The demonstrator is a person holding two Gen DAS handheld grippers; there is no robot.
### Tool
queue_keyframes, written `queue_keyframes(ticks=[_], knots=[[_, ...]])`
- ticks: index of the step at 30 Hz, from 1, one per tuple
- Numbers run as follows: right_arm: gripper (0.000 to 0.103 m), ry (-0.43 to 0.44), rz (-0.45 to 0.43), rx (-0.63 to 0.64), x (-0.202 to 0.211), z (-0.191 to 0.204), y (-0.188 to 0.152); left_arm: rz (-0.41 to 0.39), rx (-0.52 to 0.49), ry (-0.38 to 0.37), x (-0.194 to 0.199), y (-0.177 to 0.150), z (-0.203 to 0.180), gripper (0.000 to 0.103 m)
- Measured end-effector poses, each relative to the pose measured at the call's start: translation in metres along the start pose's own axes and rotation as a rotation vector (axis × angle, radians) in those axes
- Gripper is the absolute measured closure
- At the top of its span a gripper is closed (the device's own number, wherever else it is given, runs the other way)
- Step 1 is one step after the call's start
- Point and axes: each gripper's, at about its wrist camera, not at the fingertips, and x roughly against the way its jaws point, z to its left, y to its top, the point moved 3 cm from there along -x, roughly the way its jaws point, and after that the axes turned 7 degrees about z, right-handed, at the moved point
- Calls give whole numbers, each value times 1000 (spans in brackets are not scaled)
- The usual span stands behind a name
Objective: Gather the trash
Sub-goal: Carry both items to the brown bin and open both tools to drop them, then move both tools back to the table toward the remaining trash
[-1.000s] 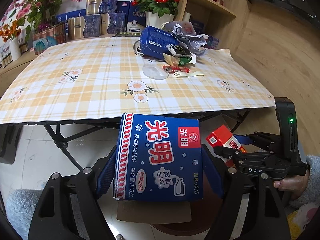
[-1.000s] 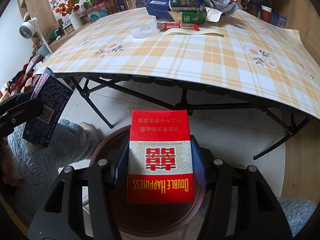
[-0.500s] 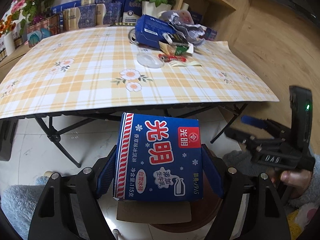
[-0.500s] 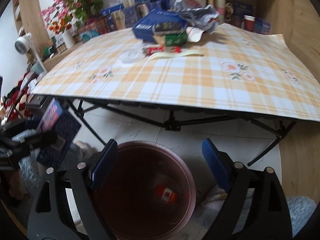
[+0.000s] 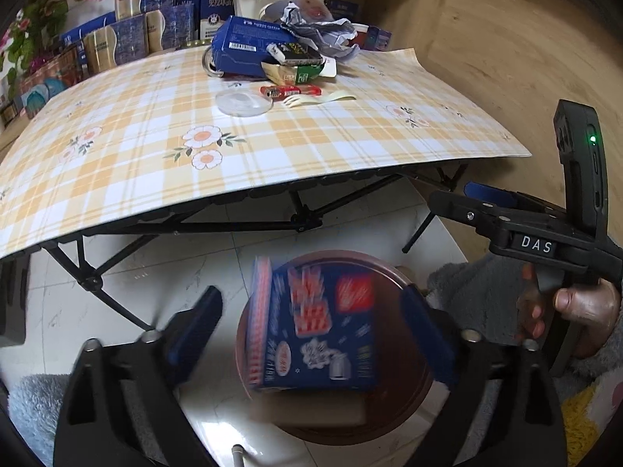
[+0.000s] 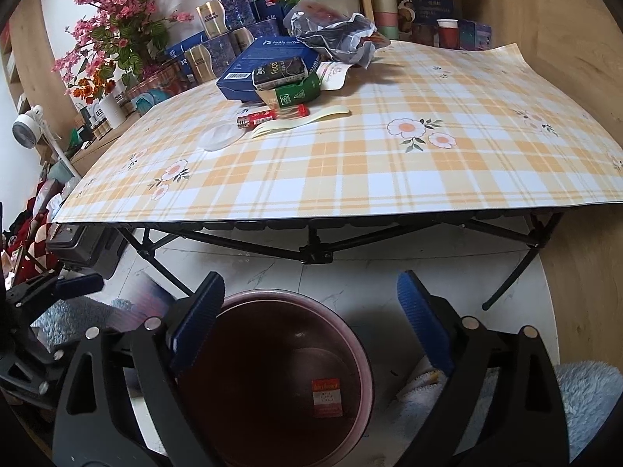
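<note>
Below the plaid-clothed folding table [image 5: 272,148], a blurred blue carton [image 5: 315,327] sits untouched between the wide-open left gripper [image 5: 311,311] over the round maroon bin [image 6: 362,354]; the right gripper [image 6: 309,307] gapes empty.

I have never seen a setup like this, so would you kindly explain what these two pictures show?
A person holds a two-finger gripper in each hand; each carries a camera looking out along its fingers. In the left view, the left gripper is open and a blurred blue carton sits between its fingers, untouched, over the brown bin. In the right view, the right gripper is open and empty above the same bin, where a red pack lies. On the checked table remain a blue box, crumpled wrapper, lighter and plastic fork.
</note>
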Motion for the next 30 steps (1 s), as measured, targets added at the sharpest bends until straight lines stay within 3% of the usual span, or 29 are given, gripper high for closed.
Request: queue_keyframes(ticks=[18,24,30], knots=[[6,-35,5,18,0,5,2,-87,206,81,24,4,41,11],[6,-69,-29,9,9,-9,30,-76,258,57,26,16,56,11],[6,-115,-72,48,19,-25,78,-121,272,59,37,56,71,11]])
